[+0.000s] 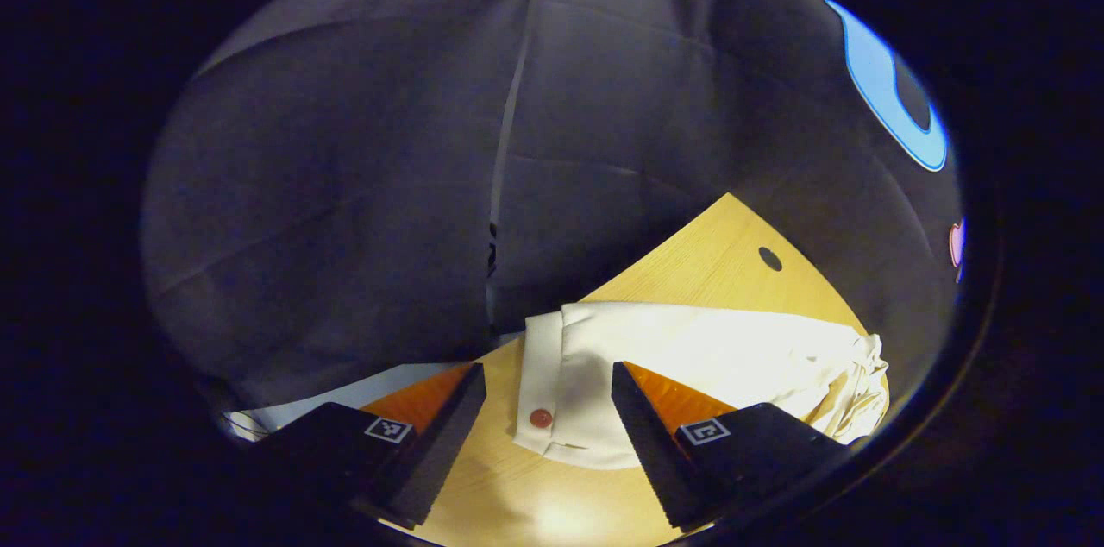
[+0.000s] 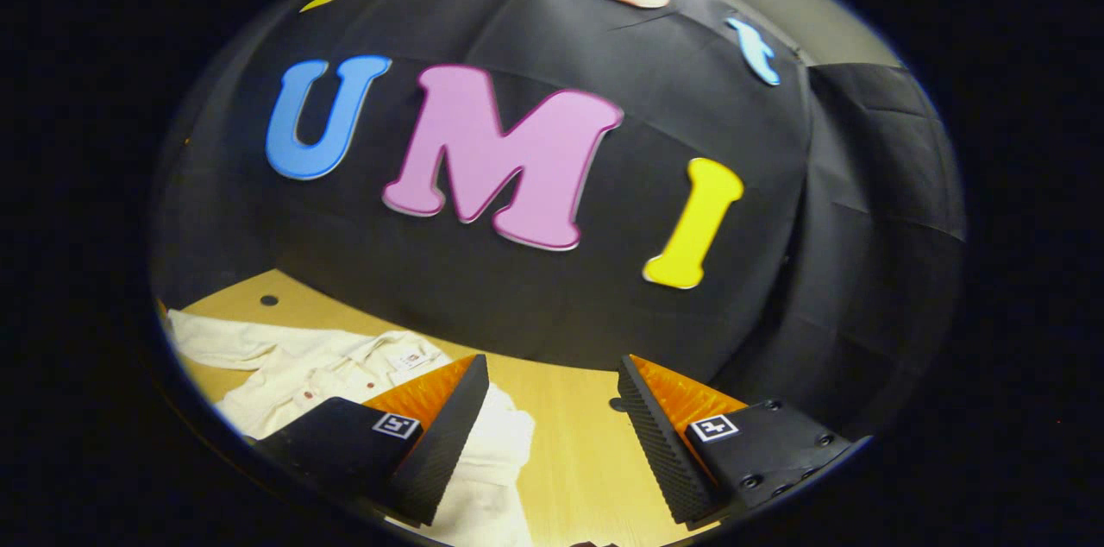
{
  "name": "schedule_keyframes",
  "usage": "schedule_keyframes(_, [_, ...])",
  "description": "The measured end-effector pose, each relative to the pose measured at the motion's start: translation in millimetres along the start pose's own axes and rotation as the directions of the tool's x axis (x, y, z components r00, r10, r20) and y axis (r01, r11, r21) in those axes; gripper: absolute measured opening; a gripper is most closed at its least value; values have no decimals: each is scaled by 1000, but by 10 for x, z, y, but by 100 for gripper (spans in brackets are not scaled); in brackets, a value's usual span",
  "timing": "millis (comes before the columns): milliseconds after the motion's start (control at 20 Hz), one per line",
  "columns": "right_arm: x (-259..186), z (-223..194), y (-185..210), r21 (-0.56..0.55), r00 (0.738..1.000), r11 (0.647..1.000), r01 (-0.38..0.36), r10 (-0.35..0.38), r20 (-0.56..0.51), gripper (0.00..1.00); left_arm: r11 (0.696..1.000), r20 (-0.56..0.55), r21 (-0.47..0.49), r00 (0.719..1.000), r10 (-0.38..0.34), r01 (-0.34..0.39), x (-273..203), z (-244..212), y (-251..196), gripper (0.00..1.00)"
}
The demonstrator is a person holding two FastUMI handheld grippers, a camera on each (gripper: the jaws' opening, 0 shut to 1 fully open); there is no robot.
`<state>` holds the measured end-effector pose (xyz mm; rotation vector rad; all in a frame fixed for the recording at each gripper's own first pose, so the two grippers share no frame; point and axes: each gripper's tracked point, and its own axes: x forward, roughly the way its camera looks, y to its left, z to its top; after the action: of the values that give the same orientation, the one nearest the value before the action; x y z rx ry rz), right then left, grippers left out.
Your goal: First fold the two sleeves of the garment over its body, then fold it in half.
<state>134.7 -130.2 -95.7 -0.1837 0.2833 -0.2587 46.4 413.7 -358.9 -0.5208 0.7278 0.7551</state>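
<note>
A cream shirt lies on the wooden table. In the left gripper view one sleeve (image 1: pixel 707 353) stretches across the table, its cuff (image 1: pixel 543 383) with a reddish button (image 1: pixel 541 418) lying between my fingers. My left gripper (image 1: pixel 549 422) is open just above that cuff, holding nothing. In the right gripper view the shirt's body and collar (image 2: pixel 345 370) lie at the lower left, with another part of the cloth (image 2: pixel 496 452) reaching under my left finger. My right gripper (image 2: pixel 552 435) is open over bare wood beside the cloth.
The wooden table (image 1: pixel 716 254) has a small dark hole (image 1: pixel 769 258) near its far edge and another dark hole (image 2: pixel 269 300) near the shirt. The black cloth wall (image 2: pixel 535 305) hangs close behind the table on the far side.
</note>
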Motion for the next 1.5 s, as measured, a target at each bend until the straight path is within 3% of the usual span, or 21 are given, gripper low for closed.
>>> schedule_keyframes(150, [-228,-35,-334,7,996,996,85,-85,37,96,998,-38,56,999,33,-31,140,7,14,95])
schedule_keyframes(250, [-284,-141,-377,-23,996,996,91,-91,16,96,992,-52,119,998,46,-39,88,-25,8,94])
schedule_keyframes(350, [-318,-230,-396,-17,995,995,98,-98,-17,97,984,-60,176,997,37,-26,123,-54,-74,86])
schedule_keyframes(500, [-360,-315,-383,4,995,995,97,-97,-33,97,966,-63,260,997,33,-16,215,-105,-115,64])
schedule_keyframes(600, [-374,-382,-377,-8,995,996,89,-90,-41,97,962,-65,275,998,18,0,157,-84,-233,36])
schedule_keyframes(650, [-386,-400,-381,-10,995,996,87,-88,-42,97,960,-72,279,997,17,4,172,-81,-228,29])
schedule_keyframes(700, [-387,-417,-400,-6,995,996,88,-88,-45,96,957,-75,289,997,14,8,159,-69,-238,14])
schedule_keyframes(800, [-391,-476,-412,9,995,996,86,-86,-55,96,951,-84,306,996,-16,41,162,-86,-287,7])
schedule_keyframes(1000, [-372,-573,-449,12,994,997,79,-78,-73,97,935,-39,349,998,-49,60,14,49,-492,7])
schedule_keyframes(1200, [-354,-642,-535,25,994,996,81,-79,-81,97,896,20,424,988,-155,132,-354,308,-1043,6])
schedule_keyframes(1350, [-352,-749,-622,40,991,996,86,-81,-106,97,860,42,453,958,-284,235,-688,392,-1782,6])
schedule_keyframes(1400, [-352,-780,-668,39,990,995,87,-82,-112,97,841,41,468,944,-326,270,-832,374,-2048,10])
schedule_keyframes(1500, [-370,-841,-771,46,989,995,93,-87,-120,97,794,34,502,909,-415,343,-1134,228,-2717,6])
